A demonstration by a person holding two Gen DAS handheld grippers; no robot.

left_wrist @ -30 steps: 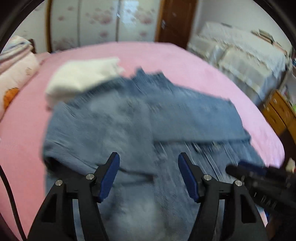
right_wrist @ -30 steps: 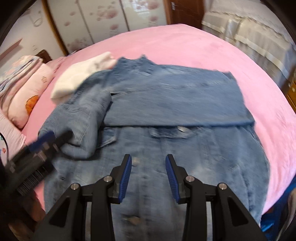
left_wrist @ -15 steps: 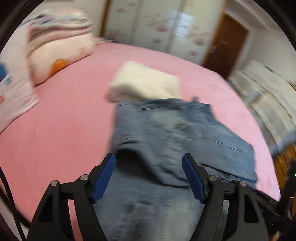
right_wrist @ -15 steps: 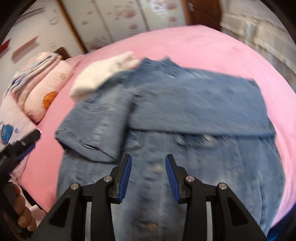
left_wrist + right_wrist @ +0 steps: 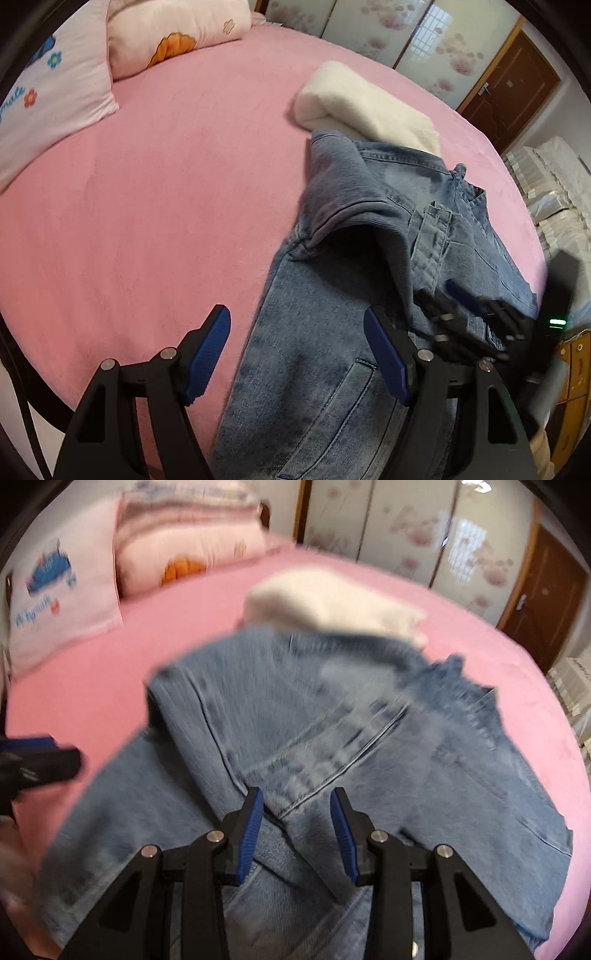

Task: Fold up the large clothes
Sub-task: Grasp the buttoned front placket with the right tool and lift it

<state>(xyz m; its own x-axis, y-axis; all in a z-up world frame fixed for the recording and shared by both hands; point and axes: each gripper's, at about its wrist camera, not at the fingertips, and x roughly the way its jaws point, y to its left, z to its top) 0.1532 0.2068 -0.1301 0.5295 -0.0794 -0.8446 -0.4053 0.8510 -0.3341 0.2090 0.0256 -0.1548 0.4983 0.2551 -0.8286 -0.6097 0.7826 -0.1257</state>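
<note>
A blue denim jacket (image 5: 369,295) is lying on the pink bed sheet (image 5: 166,221), partly folded, with one sleeve (image 5: 351,199) doubled over its body and arching up so that a dark hollow is showing beneath the fold. In the right wrist view the jacket (image 5: 314,746) is filling the middle of the picture, blurred, its seams running diagonally toward the camera. The right gripper (image 5: 297,830) is hovering low over the folded layer with its blue-padded fingers (image 5: 251,827) standing apart; an edge of denim is lying between them, but whether the pads are touching it cannot be told. The left gripper (image 5: 297,354) is sitting at the jacket's left edge, its fingers (image 5: 207,354) spread wide, one over bare sheet and the other over denim, gripping nothing. In the left wrist view the right gripper (image 5: 480,317) is appearing as a dark blurred shape over the jacket's right side. Just beyond the jacket's collar a folded cream-white garment (image 5: 365,110) is resting on the sheet, touching the denim. Pink pillows (image 5: 166,33) are lying at the head of the bed, and floral wardrobe doors (image 5: 388,33) and a brown wooden door (image 5: 513,88) are standing behind.
</note>
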